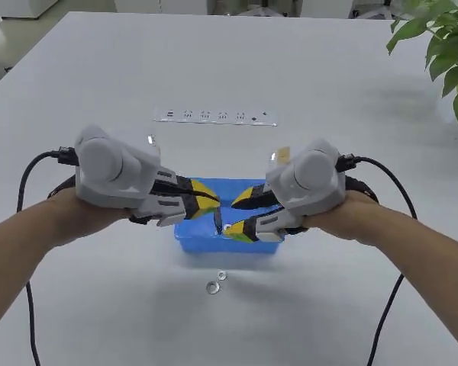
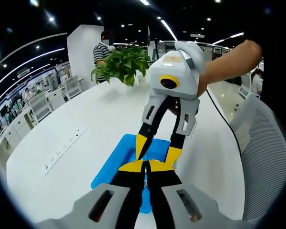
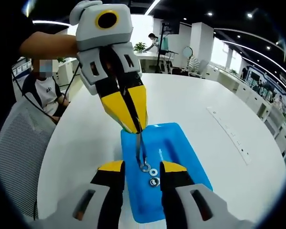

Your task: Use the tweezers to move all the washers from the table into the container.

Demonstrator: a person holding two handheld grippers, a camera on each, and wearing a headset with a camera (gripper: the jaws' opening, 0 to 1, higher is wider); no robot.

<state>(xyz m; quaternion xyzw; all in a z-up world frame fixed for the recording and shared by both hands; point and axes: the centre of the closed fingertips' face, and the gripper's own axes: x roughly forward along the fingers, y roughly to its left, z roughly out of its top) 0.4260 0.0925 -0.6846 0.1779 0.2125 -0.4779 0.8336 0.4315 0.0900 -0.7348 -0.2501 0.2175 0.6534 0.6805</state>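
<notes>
My left gripper (image 1: 212, 200) is shut on thin black tweezers (image 1: 217, 221), which point down into the blue container (image 1: 206, 242). In the right gripper view the tweezers (image 3: 139, 145) reach a washer (image 3: 144, 167) on the container floor (image 3: 181, 157); two more washers (image 3: 154, 176) lie beside it. Whether the tips still pinch the washer is unclear. My right gripper (image 1: 240, 216) faces the left one over the container, open, with nothing between its jaws. Two washers (image 1: 217, 281) lie on the table in front of the container. In the left gripper view my left gripper (image 2: 145, 166) has its yellow tips together.
A white power strip (image 1: 214, 117) lies on the table beyond the container. Green plant leaves (image 1: 443, 46) hang at the far right corner. Cables run back from both grippers. A person sits on a mesh chair (image 3: 19, 143) beside the table.
</notes>
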